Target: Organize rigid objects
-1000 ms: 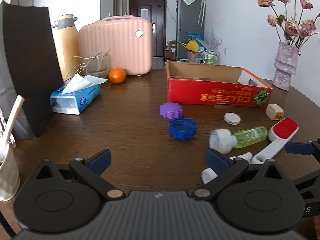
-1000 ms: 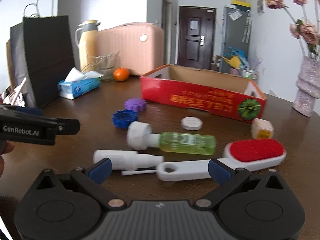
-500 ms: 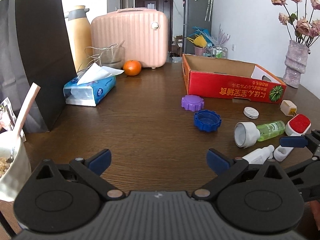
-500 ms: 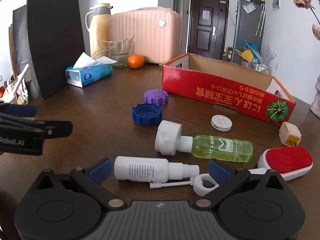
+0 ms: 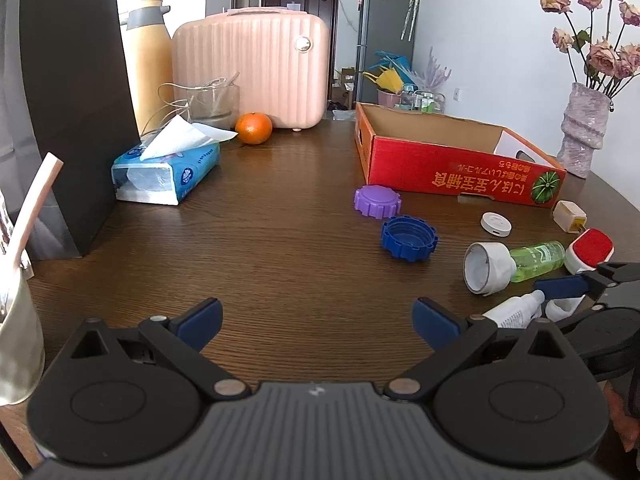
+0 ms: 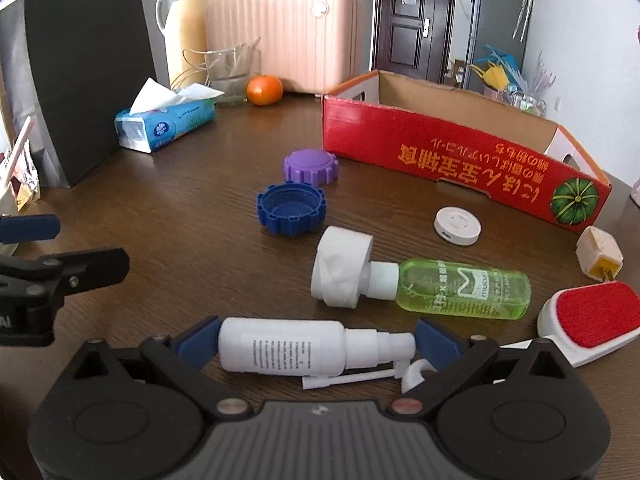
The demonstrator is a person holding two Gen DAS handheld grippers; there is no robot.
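Observation:
A white spray bottle [image 6: 284, 350] lies lengthwise on the wooden table between the open fingers of my right gripper [image 6: 318, 344]; the pads stand at its two ends and are not closed on it. Beyond it lie a green bottle with a white cap [image 6: 420, 284], a red-and-white lint brush [image 6: 592, 320], a blue lid [image 6: 291, 215], a purple lid [image 6: 311, 166], a white disc [image 6: 457, 225] and a small cream plug [image 6: 599, 258]. The red cardboard box [image 6: 460, 156] stands open behind them. My left gripper [image 5: 318, 320] is open and empty over bare table.
A black paper bag [image 5: 68, 120], a tissue pack [image 5: 168, 168], an orange [image 5: 253, 128], a glass jug, a thermos and a pink suitcase [image 5: 256, 68] stand at the left and back. A vase of flowers [image 5: 582, 128] is at the far right. A cup [image 5: 16, 344] sits at the near left edge.
My right gripper has moved forward and down so that the white spray bottle now lies between its open fingers. My left gripper has drawn back and to the left.

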